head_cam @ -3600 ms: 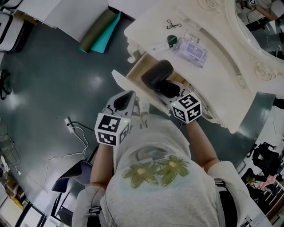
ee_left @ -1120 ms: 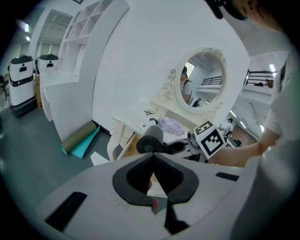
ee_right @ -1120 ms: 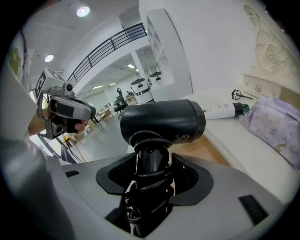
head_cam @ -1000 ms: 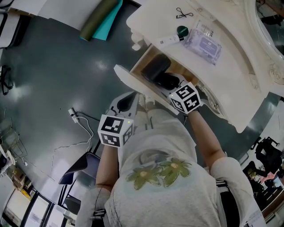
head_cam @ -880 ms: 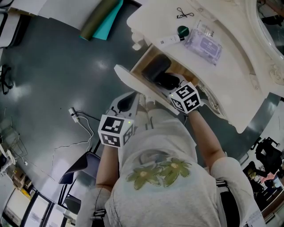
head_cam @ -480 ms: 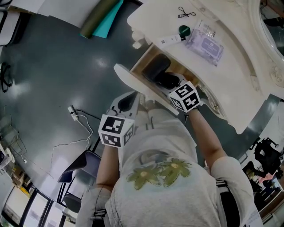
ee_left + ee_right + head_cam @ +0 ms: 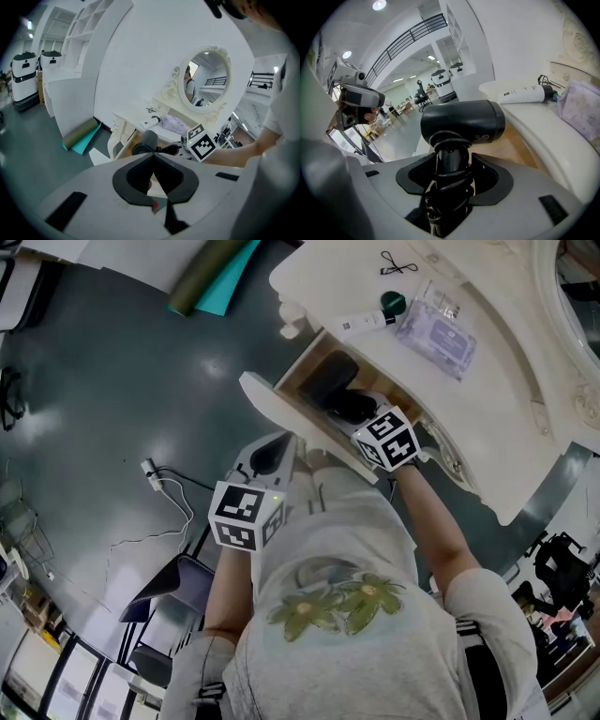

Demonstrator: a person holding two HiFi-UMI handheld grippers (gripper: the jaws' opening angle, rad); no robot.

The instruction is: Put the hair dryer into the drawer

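While the right hand-held gripper (image 7: 451, 176) has its jaws closed firmly on the handle of the black hair dryer (image 7: 464, 119), the cord is wound in loops around this same handle. From the head view, the barrel of the dryer sits inside the open drawer (image 7: 281, 413), above its wooden bottom and partly under the white tabletop (image 7: 487, 399). I cannot tell if it touches the bottom already. The left hand-held gripper (image 7: 152, 161) is closed with nothing between its jaws, and it waits near the person's body, well apart from the drawer.

Some things could go wrong, in my judgement. If the jaws open while the dryer is not resting, it will fall and knock the wood. The cord loops can come loose on release and hang over the drawer front, so the drawer would not shut. The barrel can also catch the edge of the tabletop.

Regarding writing: the barrel carries a small round mark and fine print, too small to read. The white tube (image 7: 525, 96) on the tabletop has print too, also not readable.
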